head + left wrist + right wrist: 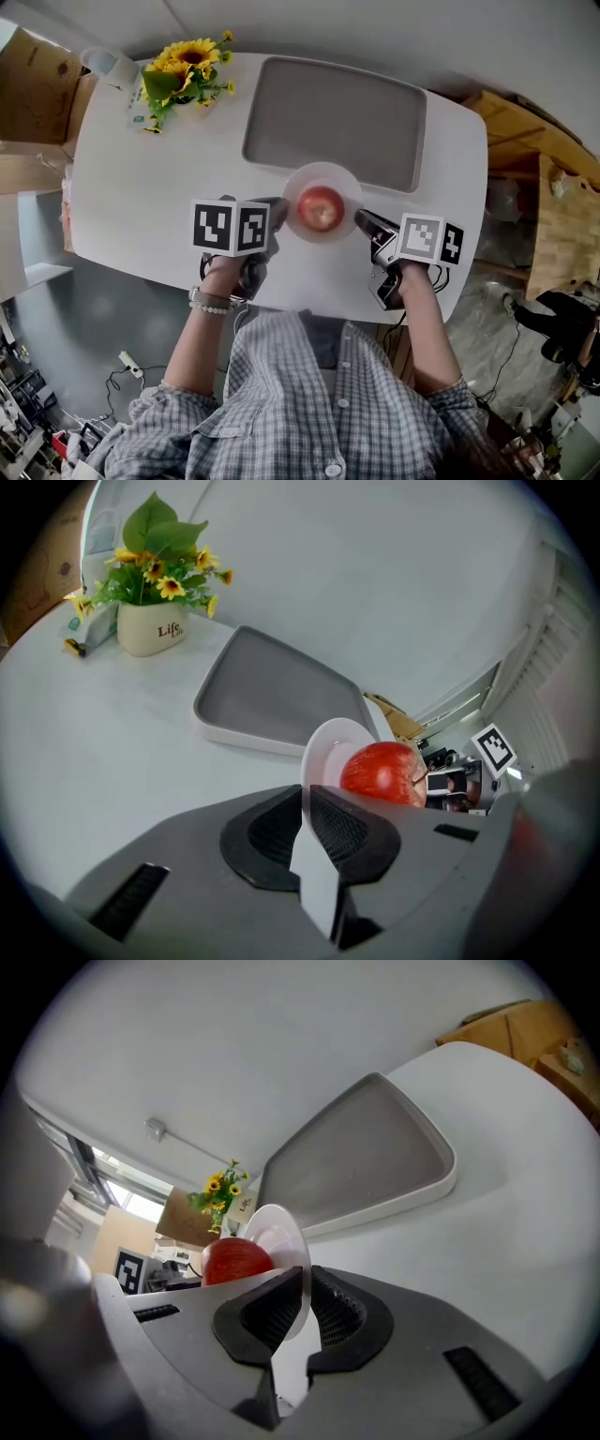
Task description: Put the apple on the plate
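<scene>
Checked sleeves fill the bottom of the head view. Beyond them the left tongs [277, 217] and right tongs [364, 223] pinch opposite rims of the plate [323, 170]. The apple [320, 207] sits at the plate's middle, between the tongs and equally near both. A tray [333, 117] lies just behind the plate, and flowers [183, 67] stand well apart at the tabletop's [141, 187] far left. Whether the plate rests on the tabletop, I cannot tell.

Left gripper view: the jaws are pressed on the thin white rim, with the apple [382, 771] just beyond, to the right.

Right gripper view: the jaws likewise clamp the rim, with the apple [234, 1260] beyond, to the left.

I judge the apple already placed. Only the tray crowds the plate.
</scene>
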The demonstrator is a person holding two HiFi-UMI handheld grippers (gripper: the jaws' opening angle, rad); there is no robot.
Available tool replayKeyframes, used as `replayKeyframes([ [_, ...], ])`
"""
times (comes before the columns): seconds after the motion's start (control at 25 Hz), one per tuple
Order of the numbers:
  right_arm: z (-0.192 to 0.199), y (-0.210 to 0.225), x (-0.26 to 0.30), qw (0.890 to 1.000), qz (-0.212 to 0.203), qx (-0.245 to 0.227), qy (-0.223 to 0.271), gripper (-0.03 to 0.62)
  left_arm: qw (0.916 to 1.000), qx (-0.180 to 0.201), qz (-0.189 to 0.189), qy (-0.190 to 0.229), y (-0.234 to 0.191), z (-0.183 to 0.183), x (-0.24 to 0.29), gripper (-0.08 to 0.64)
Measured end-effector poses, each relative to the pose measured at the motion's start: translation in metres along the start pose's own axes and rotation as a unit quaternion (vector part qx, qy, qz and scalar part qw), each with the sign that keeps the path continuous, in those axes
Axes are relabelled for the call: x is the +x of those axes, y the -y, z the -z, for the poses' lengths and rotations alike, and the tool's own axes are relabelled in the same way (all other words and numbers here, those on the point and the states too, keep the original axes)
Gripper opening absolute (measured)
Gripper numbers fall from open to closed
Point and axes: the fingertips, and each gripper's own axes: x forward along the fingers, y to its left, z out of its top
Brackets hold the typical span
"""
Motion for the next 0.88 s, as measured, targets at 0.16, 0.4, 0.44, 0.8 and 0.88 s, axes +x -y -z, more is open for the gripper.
replayKeyframes([
  [0.16,-0.018,-0.003,-0.002,1.0,-0.01,0.001,0.009,0.041,1.0,0.003,0.005,0.005,0.005,-0.018,0.002,0.034],
  [0.4,-0.047,-0.007,0.0,1.0,-0.02,-0.009,0.02,0.041,0.9995,0.002,0.015,0.029,0.008,-0.051,0.006,0.034],
  [0.44,-0.051,-0.007,0.0,0.999,-0.021,-0.011,0.023,0.041,0.9994,0.005,0.014,0.031,0.008,-0.056,0.007,0.034],
  [0.8,-0.093,-0.01,0.009,0.999,-0.026,-0.025,0.035,0.04,0.9991,0.013,0.018,0.037,0.004,-0.093,0.022,0.034],
  [0.88,-0.1,-0.009,0.011,0.999,-0.025,-0.029,0.037,0.04,0.9989,0.008,0.019,0.041,0.003,-0.099,0.026,0.034],
])
